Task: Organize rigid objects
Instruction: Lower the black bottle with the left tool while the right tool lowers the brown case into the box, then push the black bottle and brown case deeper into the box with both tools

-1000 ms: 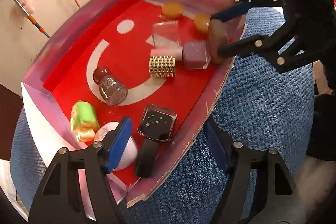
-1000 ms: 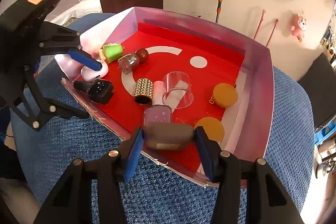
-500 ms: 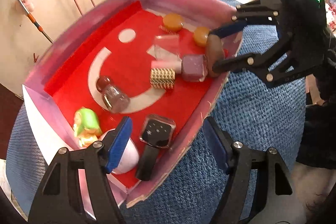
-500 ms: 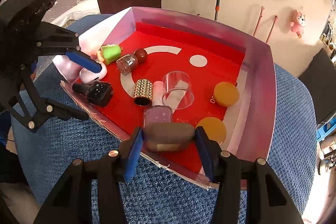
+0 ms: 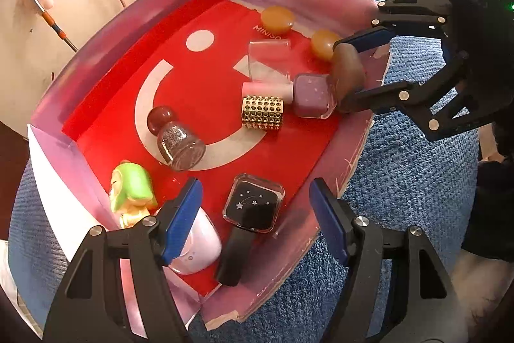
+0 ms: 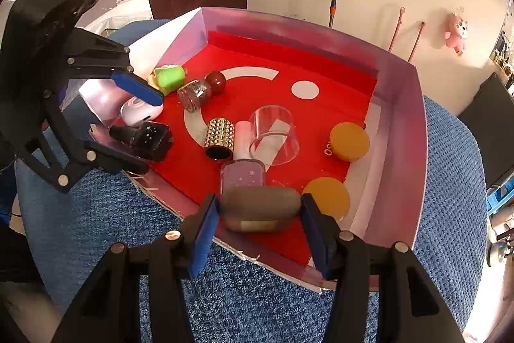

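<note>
A red-floored box with pink walls (image 5: pixel 96 60) (image 6: pixel 401 150) lies on a blue cushion. My right gripper (image 6: pixel 261 214) (image 5: pixel 342 76) is shut on a brown oval case (image 6: pixel 260 204) (image 5: pixel 347 73), held just above the box's near edge beside a pink nail polish bottle (image 6: pixel 243 179). My left gripper (image 5: pixel 253 217) (image 6: pixel 151 133) hangs over the box's other corner. Its jaws are closing, and a black star-printed bottle (image 5: pixel 253 204) lies between them, untouched by the pads. A pale pink egg-shaped device (image 5: pixel 196 246) sits under its left finger.
Inside the box lie a gold studded cylinder (image 5: pixel 262 111), a clear cup (image 5: pixel 268 60), two orange discs (image 6: pixel 349 141) (image 6: pixel 326 196), a glitter bottle with a maroon cap (image 5: pixel 180 143) and a green figure (image 5: pixel 130 188). The blue cushion (image 6: pixel 128 214) surrounds the box.
The left gripper has shifted slightly, so more of the box shows in its view. The right gripper has kept still with the brown case in it.
</note>
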Demonstrator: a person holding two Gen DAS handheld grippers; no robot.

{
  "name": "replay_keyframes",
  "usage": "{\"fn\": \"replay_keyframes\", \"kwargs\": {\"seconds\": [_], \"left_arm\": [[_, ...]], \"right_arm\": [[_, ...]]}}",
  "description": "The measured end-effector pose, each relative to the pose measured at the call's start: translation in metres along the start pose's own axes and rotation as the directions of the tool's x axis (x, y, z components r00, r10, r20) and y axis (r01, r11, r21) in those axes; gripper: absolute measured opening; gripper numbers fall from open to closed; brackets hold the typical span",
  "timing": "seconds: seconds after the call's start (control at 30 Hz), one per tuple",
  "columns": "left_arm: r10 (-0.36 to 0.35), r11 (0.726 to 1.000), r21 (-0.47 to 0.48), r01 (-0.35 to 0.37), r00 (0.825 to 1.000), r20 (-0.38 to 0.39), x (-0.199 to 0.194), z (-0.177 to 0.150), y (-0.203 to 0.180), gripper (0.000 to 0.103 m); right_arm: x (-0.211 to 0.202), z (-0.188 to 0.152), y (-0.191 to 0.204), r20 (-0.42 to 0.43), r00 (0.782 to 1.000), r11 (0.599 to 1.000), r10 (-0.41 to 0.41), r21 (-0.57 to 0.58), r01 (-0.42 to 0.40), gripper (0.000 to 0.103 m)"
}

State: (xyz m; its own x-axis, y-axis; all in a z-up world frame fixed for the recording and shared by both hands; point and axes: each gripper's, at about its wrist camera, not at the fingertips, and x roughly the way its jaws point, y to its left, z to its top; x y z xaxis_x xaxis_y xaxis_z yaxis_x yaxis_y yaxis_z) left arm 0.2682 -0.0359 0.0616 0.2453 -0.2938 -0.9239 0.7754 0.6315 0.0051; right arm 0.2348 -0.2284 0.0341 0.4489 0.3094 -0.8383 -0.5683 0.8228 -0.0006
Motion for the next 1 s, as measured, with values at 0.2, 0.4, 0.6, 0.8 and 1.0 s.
{"fn": "replay_keyframes", "kwargs": {"seconds": [0.2,0.4,0.6,0.8,1.0], "left_arm": [[0.012,1.000,-0.006,-0.012,1.000,-0.011,0.008,-0.003,-0.002,0.039],[-0.003,0.998,-0.059,0.004,1.000,0.021,0.004,-0.004,0.002,0.039],[0.012,0.994,-0.110,-0.009,1.000,0.027,0.012,0.011,0.005,0.039],[0.037,0.988,-0.150,-0.031,0.999,0.033,0.019,0.025,0.010,0.039],[0.064,0.980,-0.190,-0.057,0.997,0.032,0.028,0.038,0.017,0.039]], "right_arm": [[0.004,0.000,0.001,0.019,1.000,1.000,-0.004,0.011,0.004,0.053],[-0.009,0.002,-0.004,0.069,0.997,0.999,0.022,0.038,-0.024,0.053],[-0.026,0.028,-0.015,0.122,0.992,0.999,-0.013,0.051,0.007,0.053],[-0.011,0.077,-0.031,0.053,0.997,0.998,-0.061,0.026,0.059,0.053],[0.039,0.111,-0.054,-0.131,0.988,0.995,-0.079,0.053,0.087,0.053]]}}
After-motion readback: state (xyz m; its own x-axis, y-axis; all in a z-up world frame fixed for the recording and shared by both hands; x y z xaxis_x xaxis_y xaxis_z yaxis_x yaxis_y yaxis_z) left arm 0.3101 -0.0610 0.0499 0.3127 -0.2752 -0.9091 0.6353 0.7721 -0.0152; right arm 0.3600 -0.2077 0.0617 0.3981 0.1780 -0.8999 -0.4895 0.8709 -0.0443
